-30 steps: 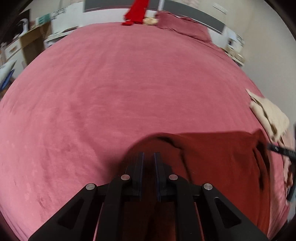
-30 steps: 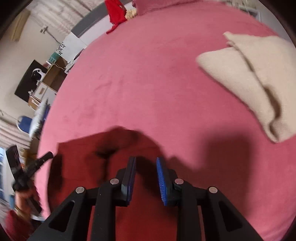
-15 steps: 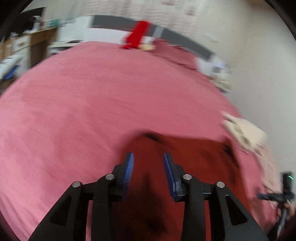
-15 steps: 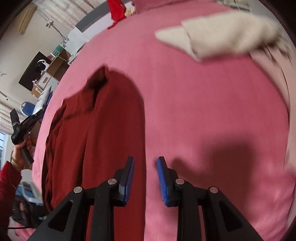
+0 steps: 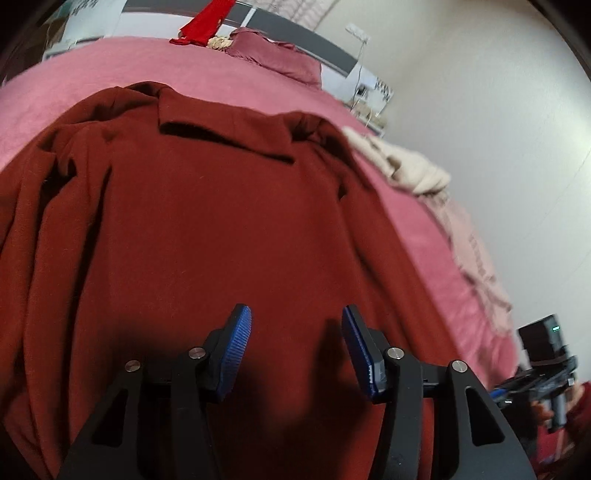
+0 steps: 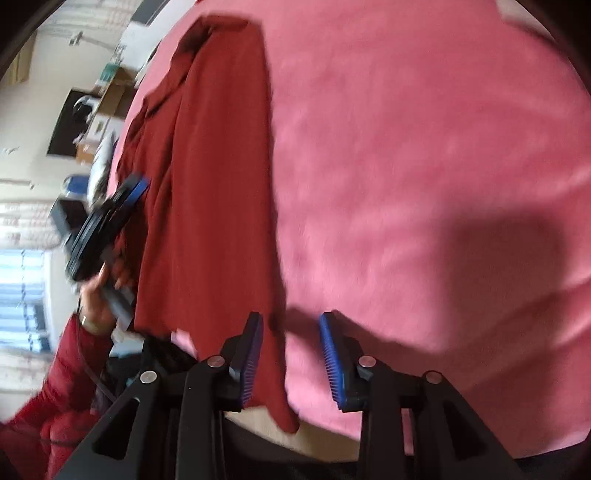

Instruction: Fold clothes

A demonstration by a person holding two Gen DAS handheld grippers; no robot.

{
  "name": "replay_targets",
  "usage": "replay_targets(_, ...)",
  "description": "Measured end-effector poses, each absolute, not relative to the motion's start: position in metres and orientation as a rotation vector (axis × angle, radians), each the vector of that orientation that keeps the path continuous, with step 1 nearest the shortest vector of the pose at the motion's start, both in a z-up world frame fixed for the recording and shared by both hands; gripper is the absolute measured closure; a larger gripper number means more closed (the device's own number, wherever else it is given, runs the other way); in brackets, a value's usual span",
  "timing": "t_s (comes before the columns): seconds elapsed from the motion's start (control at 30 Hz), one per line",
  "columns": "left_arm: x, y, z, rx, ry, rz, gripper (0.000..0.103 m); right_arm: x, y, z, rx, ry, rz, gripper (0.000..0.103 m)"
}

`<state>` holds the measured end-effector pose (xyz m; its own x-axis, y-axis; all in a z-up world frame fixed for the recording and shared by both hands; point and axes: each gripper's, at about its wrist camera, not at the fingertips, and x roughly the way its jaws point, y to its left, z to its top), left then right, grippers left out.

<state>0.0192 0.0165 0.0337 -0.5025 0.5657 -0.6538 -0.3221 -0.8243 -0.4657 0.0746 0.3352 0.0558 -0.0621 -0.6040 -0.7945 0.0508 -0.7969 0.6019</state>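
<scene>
- On the pink bed (image 5: 110, 66), the dark red garment (image 5: 207, 206) lies spread out, collar end toward the headboard and hem end toward the near edge; a lower corner hangs off the edge in the right wrist view (image 6: 280, 398).
- It seems laid flat so that sleeves and sides can be turned in; the folding itself looks not yet begun, since creases show near both shoulders and no layer is doubled over.
- The left claw (image 5: 295, 350) hovers above the garment's lower middle, blue pads spread wide and pinching nothing.
- The right claw (image 6: 291, 358) sits at the garment's right edge near the hem, also spread; cloth shows between its pads, but they do not press on it. That placement suits taking the side edge next, as a guess.
- Farther out, a beige garment (image 5: 406, 170) lies crumpled at the bed's right side, well apart from the red one, with paler pink cloth (image 5: 476, 269) beside it, probably waiting their turn.
- At the headboard lie a pillow (image 5: 280, 59) and a bright red cloth (image 5: 203, 26).
- No basket or box for clothes is visible near the bed.
</scene>
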Motion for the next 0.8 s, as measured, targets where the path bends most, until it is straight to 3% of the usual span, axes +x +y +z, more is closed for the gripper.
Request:
replay_targets(0.17,0.02,0.009,0.018,-1.125,-0.339,2.317,0.037,0.09,0.33,0.052,1.746,-0.504,-1.896,0.061)
replay_targets(0.27,0.026,0.009,0.017,-1.102,-0.314,2.318,0.032,0.068,0.36,0.085,1.745,-0.357,-2.046,0.102)
replay_targets(0.37,0.026,0.013,0.017,-1.102,-0.271,2.309,0.022,0.046,0.389,0.119,1.735,-0.201,-2.19,0.102)
replay_targets(0.67,0.025,0.022,0.018,-1.124,-0.188,2.328,0.02,-0.021,0.478,0.22,1.635,0.322,-2.585,0.102)
replay_targets(0.8,0.025,0.027,0.02,-1.14,-0.152,2.337,0.02,-0.071,0.531,0.214,1.674,0.195,-2.739,0.102)
